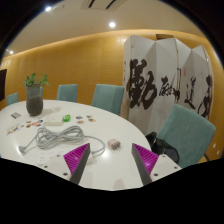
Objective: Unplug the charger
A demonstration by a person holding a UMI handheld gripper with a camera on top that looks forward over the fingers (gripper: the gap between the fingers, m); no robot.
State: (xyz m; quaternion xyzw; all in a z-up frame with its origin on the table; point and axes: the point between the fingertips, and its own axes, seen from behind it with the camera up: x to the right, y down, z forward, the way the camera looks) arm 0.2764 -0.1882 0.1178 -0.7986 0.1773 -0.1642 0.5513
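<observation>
A small white charger block (113,144) lies on the white round table (60,165), just ahead of my fingers and between their lines. A coiled white cable (55,140) lies on the table to its left, ahead of the left finger. My gripper (113,158) is open and empty, its magenta pads (77,156) spread wide, with nothing between them.
A potted plant (35,96) stands at the far left of the table. Small items (68,119) lie scattered at mid table. Teal chairs (185,132) ring the table. A folding screen with black calligraphy (165,80) stands behind on the right.
</observation>
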